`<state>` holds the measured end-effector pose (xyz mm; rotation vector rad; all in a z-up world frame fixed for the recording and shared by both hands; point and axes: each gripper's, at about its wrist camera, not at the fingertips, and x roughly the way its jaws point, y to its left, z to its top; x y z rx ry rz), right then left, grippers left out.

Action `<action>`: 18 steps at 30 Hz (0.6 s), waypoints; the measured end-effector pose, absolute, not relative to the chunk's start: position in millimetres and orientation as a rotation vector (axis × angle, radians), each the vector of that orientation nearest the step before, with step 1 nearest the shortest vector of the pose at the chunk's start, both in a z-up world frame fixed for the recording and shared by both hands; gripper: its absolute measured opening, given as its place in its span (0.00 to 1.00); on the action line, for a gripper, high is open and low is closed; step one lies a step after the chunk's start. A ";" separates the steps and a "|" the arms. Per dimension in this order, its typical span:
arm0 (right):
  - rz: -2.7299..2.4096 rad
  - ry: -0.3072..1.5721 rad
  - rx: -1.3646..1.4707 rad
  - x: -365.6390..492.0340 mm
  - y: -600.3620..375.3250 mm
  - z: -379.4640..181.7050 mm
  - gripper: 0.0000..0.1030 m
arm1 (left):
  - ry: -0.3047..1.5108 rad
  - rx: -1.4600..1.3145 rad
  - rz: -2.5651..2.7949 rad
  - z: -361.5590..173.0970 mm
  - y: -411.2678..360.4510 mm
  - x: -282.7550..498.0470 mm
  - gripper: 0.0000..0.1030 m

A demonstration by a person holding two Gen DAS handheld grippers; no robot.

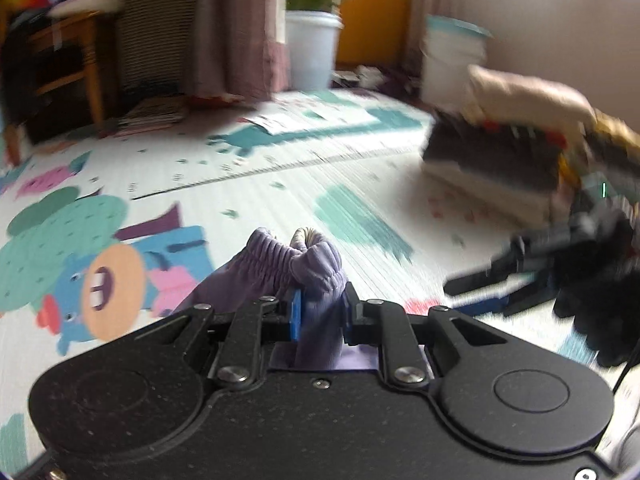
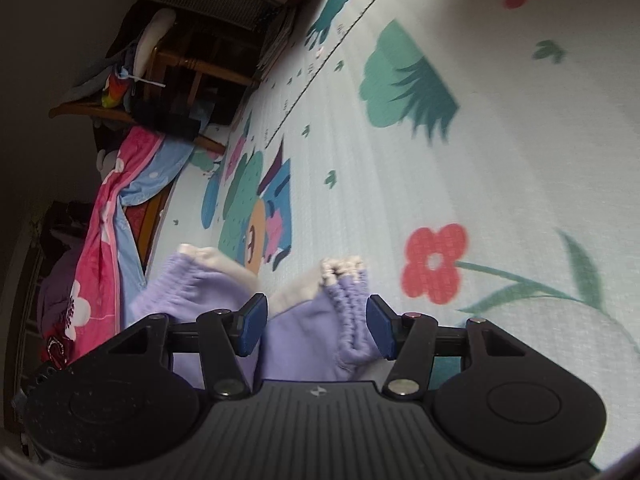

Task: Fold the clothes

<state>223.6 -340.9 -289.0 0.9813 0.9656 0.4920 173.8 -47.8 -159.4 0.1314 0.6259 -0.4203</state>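
Note:
A lilac garment (image 1: 280, 264) with a gathered elastic band and a cream lining hangs over the play mat. My left gripper (image 1: 322, 308) is shut on a bunched fold of it, the blue pads squeezing the cloth. In the right wrist view another part of the lilac garment (image 2: 308, 336) lies between the pads of my right gripper (image 2: 316, 326). Its jaws stand apart and do not visibly pinch the cloth. The right gripper (image 1: 480, 292) also shows blurred at the right of the left wrist view, held by a black-gloved hand (image 1: 600, 288).
A cartoon-print play mat (image 1: 280, 184) covers the floor. A stack of folded clothes (image 1: 492, 160) sits on it at the right. A white planter (image 1: 312, 48), a bucket (image 1: 452, 56) and a wooden chair (image 1: 68, 60) stand behind. Pink and blue bedding (image 2: 100, 240) hangs at the mat's edge.

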 end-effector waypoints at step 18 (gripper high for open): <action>0.580 0.802 0.406 224.0 -280.5 -228.1 0.53 | 0.589 0.315 -0.617 -193.1 -50.5 119.8 0.42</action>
